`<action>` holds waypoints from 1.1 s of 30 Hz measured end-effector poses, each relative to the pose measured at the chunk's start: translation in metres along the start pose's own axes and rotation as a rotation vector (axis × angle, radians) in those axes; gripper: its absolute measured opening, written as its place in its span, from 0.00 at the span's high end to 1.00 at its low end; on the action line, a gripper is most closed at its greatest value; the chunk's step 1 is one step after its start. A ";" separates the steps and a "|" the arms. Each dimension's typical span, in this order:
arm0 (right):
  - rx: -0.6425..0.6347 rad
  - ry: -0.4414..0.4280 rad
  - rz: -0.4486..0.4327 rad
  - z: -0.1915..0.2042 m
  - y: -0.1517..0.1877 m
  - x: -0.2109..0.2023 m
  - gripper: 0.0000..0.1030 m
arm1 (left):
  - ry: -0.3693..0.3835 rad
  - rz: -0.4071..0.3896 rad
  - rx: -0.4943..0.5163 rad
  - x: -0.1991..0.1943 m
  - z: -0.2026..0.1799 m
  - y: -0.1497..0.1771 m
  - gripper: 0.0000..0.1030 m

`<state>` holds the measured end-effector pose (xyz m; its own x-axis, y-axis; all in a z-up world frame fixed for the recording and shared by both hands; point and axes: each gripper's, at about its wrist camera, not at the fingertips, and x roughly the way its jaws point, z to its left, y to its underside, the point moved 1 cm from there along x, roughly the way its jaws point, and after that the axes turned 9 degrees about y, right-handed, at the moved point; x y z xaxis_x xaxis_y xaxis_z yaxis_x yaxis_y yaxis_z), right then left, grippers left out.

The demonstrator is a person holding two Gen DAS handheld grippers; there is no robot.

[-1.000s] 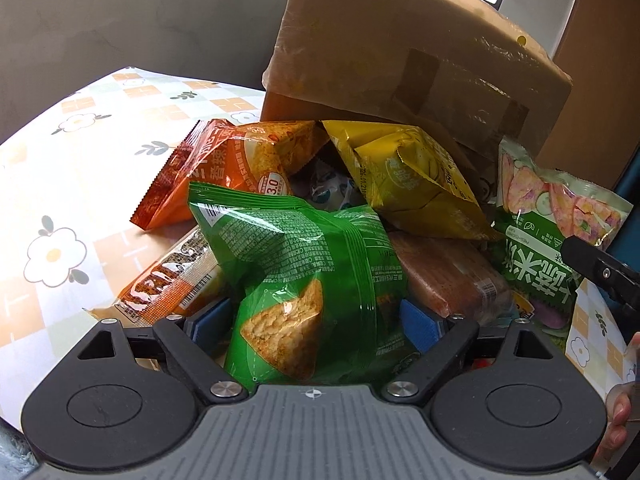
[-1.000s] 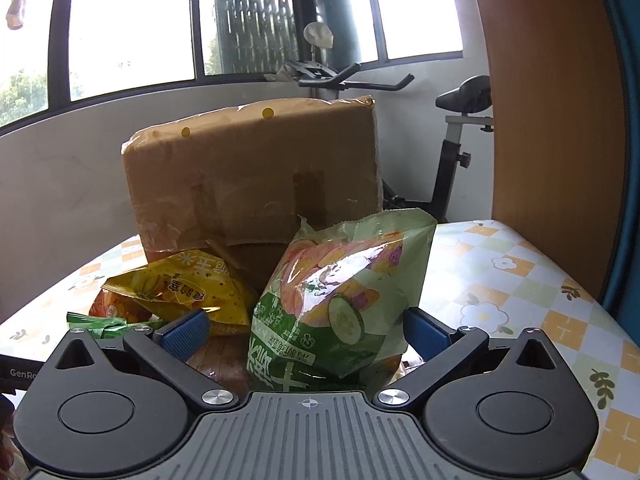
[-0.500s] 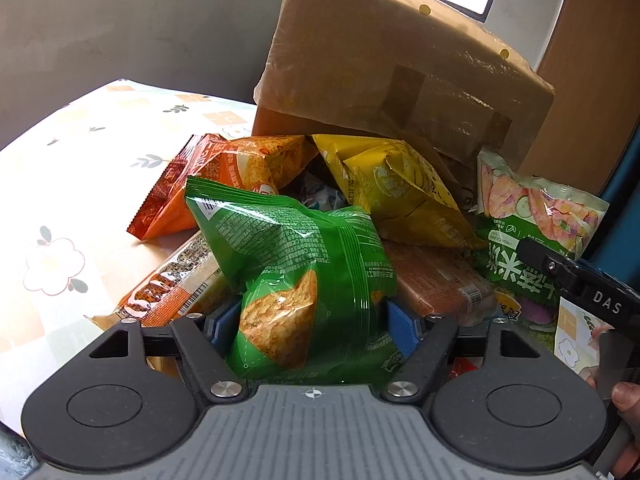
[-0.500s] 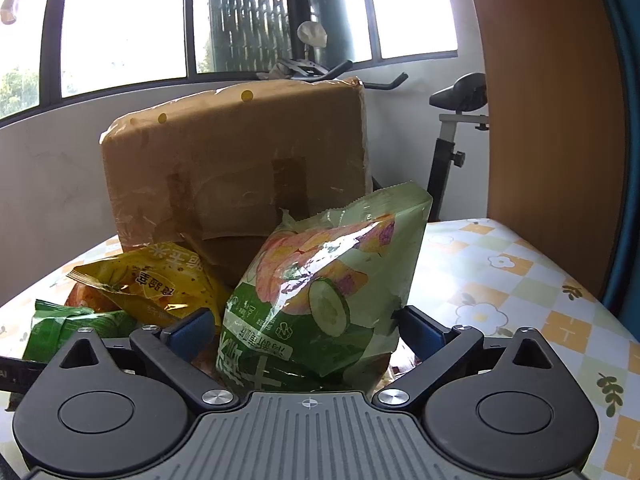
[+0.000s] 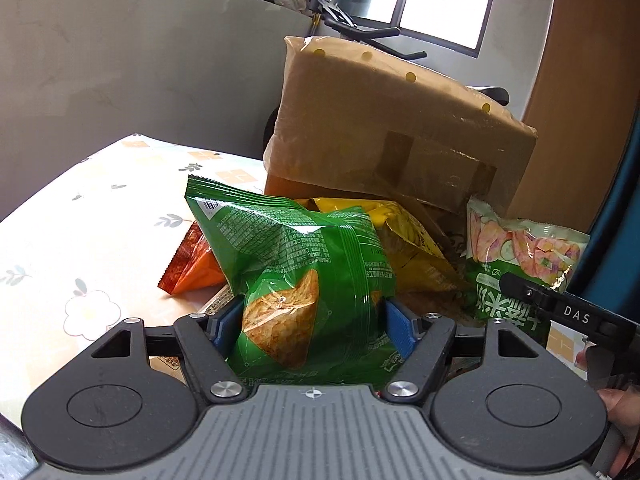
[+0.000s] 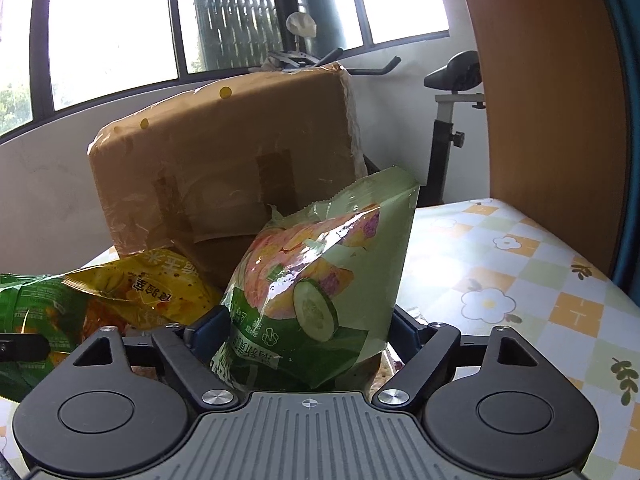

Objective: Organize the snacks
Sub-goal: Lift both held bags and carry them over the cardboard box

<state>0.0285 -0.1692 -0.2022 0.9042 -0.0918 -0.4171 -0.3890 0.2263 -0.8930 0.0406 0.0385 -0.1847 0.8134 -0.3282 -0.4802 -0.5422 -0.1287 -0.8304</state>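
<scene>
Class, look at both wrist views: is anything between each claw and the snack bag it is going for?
Nothing visible. The left claw already pinches the dark green chip bag; the right claw is closing with the pale green cucumber bag between its pads.

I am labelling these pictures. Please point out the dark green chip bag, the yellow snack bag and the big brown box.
dark green chip bag (image 5: 304,280), left wrist view, on its front panel beside the printed chip.
yellow snack bag (image 6: 160,284), right wrist view, on its printed face.
big brown box (image 5: 384,132), left wrist view, on its wrapped front side.
</scene>
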 end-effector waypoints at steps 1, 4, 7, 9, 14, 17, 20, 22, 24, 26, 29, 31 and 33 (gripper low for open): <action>-0.002 -0.005 0.001 0.000 0.000 -0.001 0.31 | -0.003 -0.002 -0.003 -0.001 0.000 0.000 0.27; -0.007 -0.011 0.005 0.000 -0.003 -0.006 0.36 | -0.017 -0.022 -0.012 -0.007 0.000 -0.002 0.27; -0.016 -0.007 -0.007 0.002 -0.005 -0.013 0.37 | -0.024 -0.047 -0.006 -0.011 0.000 -0.005 0.27; -0.024 -0.001 -0.016 0.002 -0.006 -0.017 0.38 | -0.026 -0.052 0.000 -0.013 0.000 -0.006 0.27; -0.025 0.010 -0.035 0.001 -0.009 -0.025 0.40 | -0.026 -0.051 0.006 -0.016 -0.001 -0.007 0.27; -0.023 0.013 -0.050 -0.001 -0.012 -0.031 0.41 | -0.028 -0.064 0.008 -0.019 -0.002 -0.008 0.27; -0.014 0.007 -0.068 -0.004 -0.016 -0.037 0.43 | -0.034 -0.076 0.008 -0.023 -0.001 -0.008 0.27; -0.012 0.008 -0.085 -0.004 -0.019 -0.041 0.43 | -0.037 -0.083 0.007 -0.025 -0.001 -0.008 0.27; -0.015 0.007 -0.098 -0.004 -0.022 -0.045 0.43 | -0.040 -0.089 0.006 -0.027 -0.001 -0.009 0.27; -0.012 0.000 -0.109 -0.005 -0.024 -0.049 0.43 | -0.044 -0.094 0.008 -0.029 -0.002 -0.010 0.27; -0.011 -0.001 -0.130 -0.005 -0.029 -0.055 0.43 | -0.050 -0.114 0.016 -0.032 -0.004 -0.011 0.27; -0.005 0.003 -0.142 -0.007 -0.032 -0.059 0.43 | -0.057 -0.128 0.019 -0.036 -0.003 -0.011 0.27; -0.011 0.013 -0.154 -0.009 -0.035 -0.061 0.44 | -0.064 -0.139 0.021 -0.038 -0.002 -0.014 0.27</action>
<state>-0.0148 -0.1800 -0.1472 0.9511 -0.1372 -0.2768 -0.2474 0.1983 -0.9484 0.0169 0.0509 -0.1544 0.8925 -0.2485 -0.3765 -0.4193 -0.1491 -0.8955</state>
